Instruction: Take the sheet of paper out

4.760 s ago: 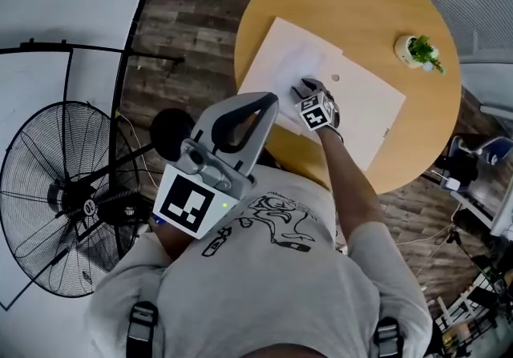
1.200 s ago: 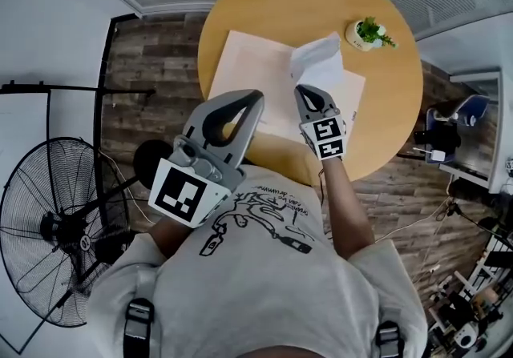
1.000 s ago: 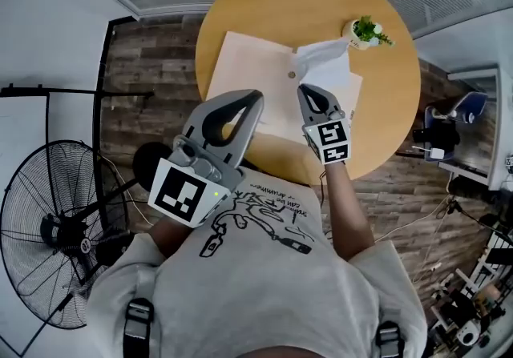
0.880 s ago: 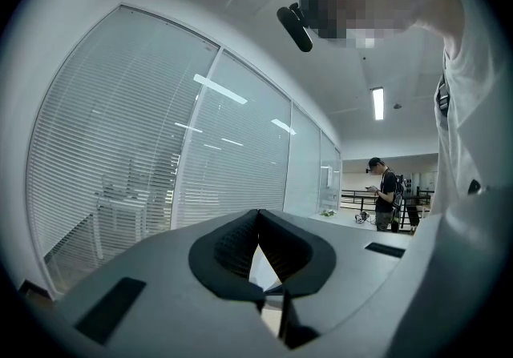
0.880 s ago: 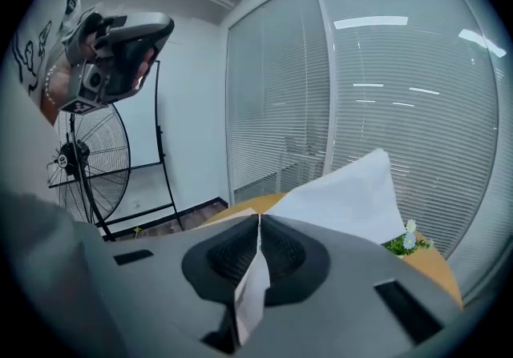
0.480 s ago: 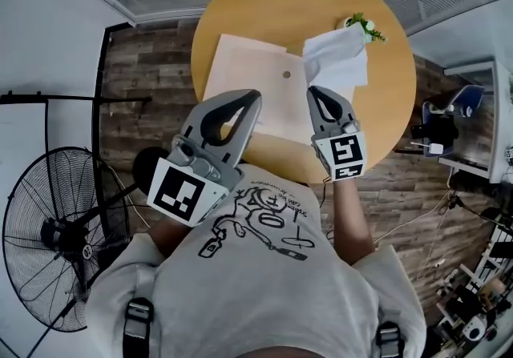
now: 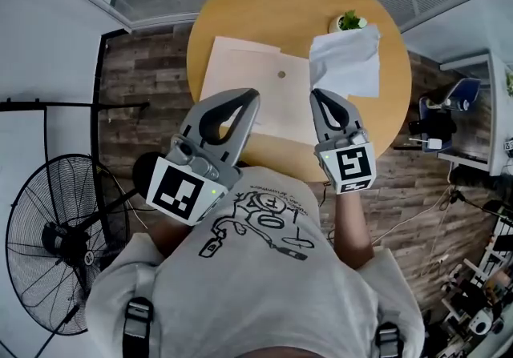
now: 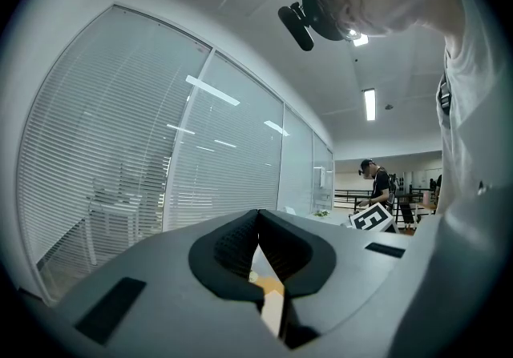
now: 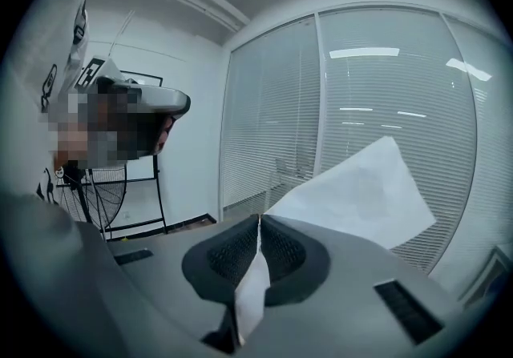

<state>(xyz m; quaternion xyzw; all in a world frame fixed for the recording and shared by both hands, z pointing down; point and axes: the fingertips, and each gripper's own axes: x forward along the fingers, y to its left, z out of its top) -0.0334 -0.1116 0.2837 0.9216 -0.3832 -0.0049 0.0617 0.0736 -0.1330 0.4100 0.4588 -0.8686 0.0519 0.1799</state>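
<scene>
Firmly pinched by the right hand-held gripper (image 7: pixel 321 97), the white sheet of paper (image 7: pixel 346 60) flares.

The head view looks steeply down from over the person (image 7: pixel 256 284), well above the round table (image 7: pixel 240 20), which lies toward twelve o'clock, with the standing fan (image 7: pixel 56 228) at eight o'clock; the left gripper view rides close behind the left gripper (image 8: pixel 258 214) and faces level along its jaws toward the glass wall with blinds (image 8: pixel 144 148); the right gripper view sits as close behind the right gripper (image 9: pixel 259 222) and faces that wall too; with the head view it shares the sheet of paper (image 9: pixel 361 188) at two o'clock and the fan at nine o'clock.
</scene>
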